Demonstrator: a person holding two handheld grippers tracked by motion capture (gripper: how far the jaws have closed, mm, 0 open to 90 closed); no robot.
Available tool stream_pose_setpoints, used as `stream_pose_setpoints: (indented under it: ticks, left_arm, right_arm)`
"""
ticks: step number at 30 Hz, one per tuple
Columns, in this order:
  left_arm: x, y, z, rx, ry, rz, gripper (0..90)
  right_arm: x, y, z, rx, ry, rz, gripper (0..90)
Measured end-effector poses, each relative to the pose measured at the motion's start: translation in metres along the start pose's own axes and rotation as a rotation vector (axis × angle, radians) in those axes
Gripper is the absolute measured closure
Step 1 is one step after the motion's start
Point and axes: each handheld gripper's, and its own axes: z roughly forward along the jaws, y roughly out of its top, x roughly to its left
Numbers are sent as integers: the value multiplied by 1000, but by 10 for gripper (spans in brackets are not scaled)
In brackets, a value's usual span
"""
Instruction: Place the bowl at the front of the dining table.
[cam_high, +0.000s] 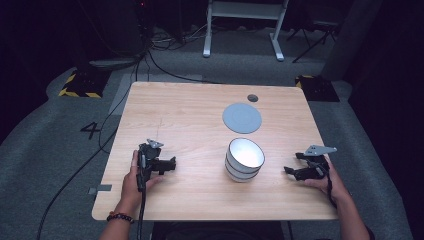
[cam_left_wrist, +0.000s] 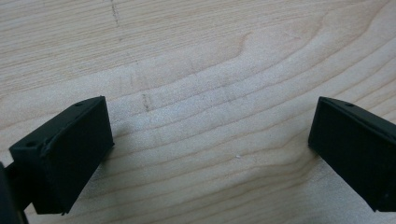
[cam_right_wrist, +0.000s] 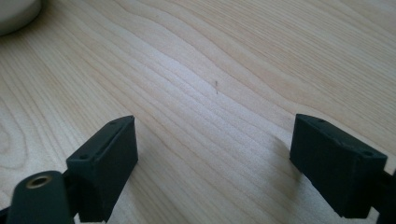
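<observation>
While we rest the left gripper (cam_high: 172, 163) and right gripper (cam_high: 290, 171) beside the stacked bowls (cam_high: 244, 159), a careless approach could topple the 2. Left gripper view: jaws wide, empty. Right gripper view: same, with the bowls at the top-left corner.

Stacked bowls (cam_high: 244, 159) between grippers, seemingly.

The high view looks forward and down from above the person's side, taking in the whole table (cam_high: 200, 110). Each gripper view sits close over the bare wood between its own jaws, sharing that tabletop with the high view.
</observation>
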Motion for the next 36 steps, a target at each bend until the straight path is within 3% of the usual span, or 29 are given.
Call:
stream_pose_setpoints:
  ticks: [7, 13, 36]
  left_arm:
    - [0, 0, 0, 0, 0, 0, 0]
    - [0, 0, 0, 0, 0, 0, 0]
    - [0, 0, 0, 0, 0, 1, 0]
  right_arm:
    - [1, 2, -2, 4, -4, -4, 181]
    - [6, 8, -11, -30, 11, -12, 185]
    - [42, 39, -31, -88, 55, -109, 194]
